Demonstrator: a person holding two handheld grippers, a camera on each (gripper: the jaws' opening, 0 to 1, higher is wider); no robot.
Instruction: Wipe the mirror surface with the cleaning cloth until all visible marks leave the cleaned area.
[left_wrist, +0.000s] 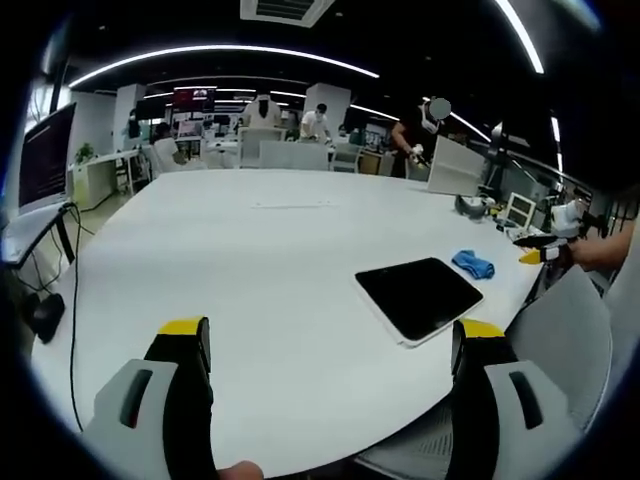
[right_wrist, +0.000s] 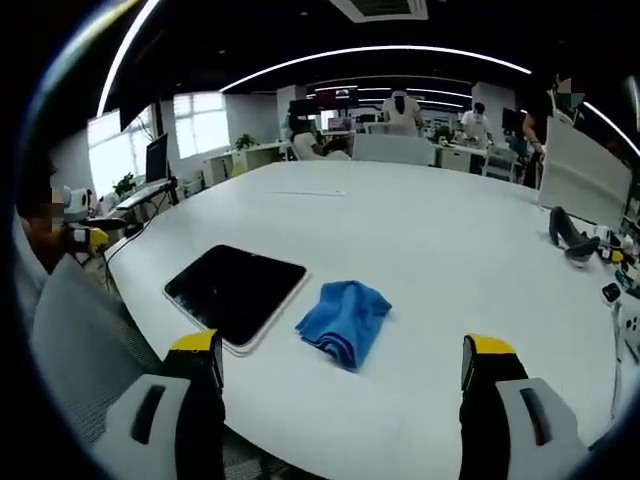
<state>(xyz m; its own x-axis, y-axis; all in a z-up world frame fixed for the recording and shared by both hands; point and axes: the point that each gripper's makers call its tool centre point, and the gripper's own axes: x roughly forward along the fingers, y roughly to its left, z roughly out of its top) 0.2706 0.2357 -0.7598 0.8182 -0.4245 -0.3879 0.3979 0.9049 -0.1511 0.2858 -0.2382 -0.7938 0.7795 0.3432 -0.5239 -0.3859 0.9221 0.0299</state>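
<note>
A dark mirror (left_wrist: 418, 297) in a thin white frame lies flat near the edge of the big white table (left_wrist: 260, 260). Just beyond it rests a crumpled blue cleaning cloth (left_wrist: 473, 264). My left gripper (left_wrist: 332, 335) hangs open above the table edge, its jaws wide apart and holding nothing. In the right gripper view the cloth (right_wrist: 345, 318) lies straight ahead, right of the mirror (right_wrist: 235, 290). My right gripper (right_wrist: 342, 350) is open and hovers short of the cloth, apart from it. Each gripper shows small in the other's view: right gripper (left_wrist: 540, 250), left gripper (right_wrist: 85, 237).
A grey chair back (left_wrist: 560, 320) (right_wrist: 70, 330) stands at the table edge beside the mirror. A black object (right_wrist: 568, 235) and a white upright panel (right_wrist: 580, 180) sit at the table's far side. Desks, monitors and people fill the office behind.
</note>
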